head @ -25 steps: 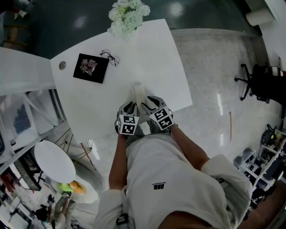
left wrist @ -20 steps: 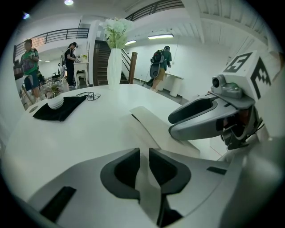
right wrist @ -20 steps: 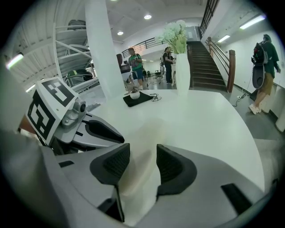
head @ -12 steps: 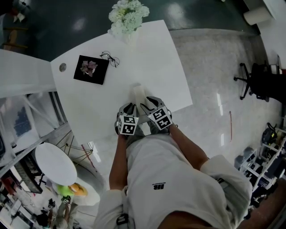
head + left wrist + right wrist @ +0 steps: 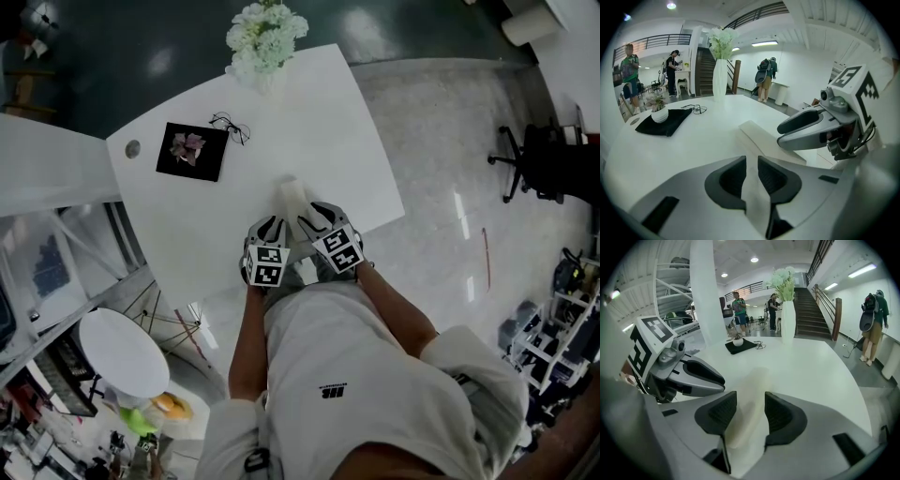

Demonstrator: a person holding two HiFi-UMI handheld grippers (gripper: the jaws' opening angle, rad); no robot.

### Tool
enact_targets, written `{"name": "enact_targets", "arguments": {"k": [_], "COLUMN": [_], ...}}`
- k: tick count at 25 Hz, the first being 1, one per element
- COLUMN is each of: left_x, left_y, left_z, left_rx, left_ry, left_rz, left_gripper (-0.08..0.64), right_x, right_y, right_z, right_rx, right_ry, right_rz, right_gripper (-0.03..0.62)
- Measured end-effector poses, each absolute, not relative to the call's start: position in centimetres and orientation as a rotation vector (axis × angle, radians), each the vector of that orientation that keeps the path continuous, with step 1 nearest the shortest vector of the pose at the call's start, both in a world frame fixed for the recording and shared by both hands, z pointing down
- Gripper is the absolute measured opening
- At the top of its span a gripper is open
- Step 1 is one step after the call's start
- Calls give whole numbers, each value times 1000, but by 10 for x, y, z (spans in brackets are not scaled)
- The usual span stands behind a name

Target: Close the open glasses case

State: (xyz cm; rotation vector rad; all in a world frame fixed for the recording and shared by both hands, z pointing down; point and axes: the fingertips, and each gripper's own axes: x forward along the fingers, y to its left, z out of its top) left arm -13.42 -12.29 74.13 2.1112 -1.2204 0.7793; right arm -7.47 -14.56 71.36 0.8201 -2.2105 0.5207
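A long cream glasses case [image 5: 292, 195] lies on the white table [image 5: 328, 131], close to the front edge. I cannot tell whether its lid is up or down. My left gripper [image 5: 272, 223] sits just left of its near end, its jaws a narrow gap apart with only white table between them [image 5: 751, 161]. The case [image 5: 764, 140] passes to the right of those jaws. My right gripper [image 5: 314, 214] is at the near end, jaws apart. The case [image 5: 747, 394] runs between them, nearer the left pad, and the jaws [image 5: 750, 401] do not pinch it.
Farther back lie a black mat [image 5: 191, 149] with a small white object on it, a pair of eyeglasses [image 5: 231, 125] and a vase of white flowers [image 5: 265, 33]. An office chair [image 5: 544, 169] stands on the floor to the right. People stand far off.
The head camera has shifted slightly. Neither the grippers nor the case have visibly moved.
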Motion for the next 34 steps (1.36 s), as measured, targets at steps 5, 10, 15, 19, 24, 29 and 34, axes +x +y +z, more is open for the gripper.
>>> {"name": "enact_targets", "arguments": {"k": [5, 10, 15, 19, 24, 29, 34], "left_x": [-145, -158, -170, -178, -183, -187, -191], "left_y": [-129, -135, -138, -140, -147, -152, -155], "left_z": [717, 693, 668, 656, 639, 630, 627], "left_rx": [2167, 2224, 2288, 2317, 2362, 2378, 2398], "left_ry": [-1258, -1302, -1342, -1367, -1383, -1398, -1404], "left_rz": [738, 703, 696, 684, 668, 638, 620], "left_gripper": [94, 94, 94, 94, 94, 94, 111], "right_x": [-73, -69, -66, -65, -65, -68, -78], "right_y": [-151, -159, -162, -161, -162, -166, -167], "right_z": [694, 669, 648, 639, 630, 621, 616], "right_rx": [901, 1010, 1106, 1147, 1182, 1200, 1199], "right_ry": [-2215, -2218, -2234, -2235, -2235, -2239, -2250], "right_rz": [456, 391, 379, 377, 364, 348, 335], "right_gripper": [189, 189, 189, 189, 187, 187, 186]}}
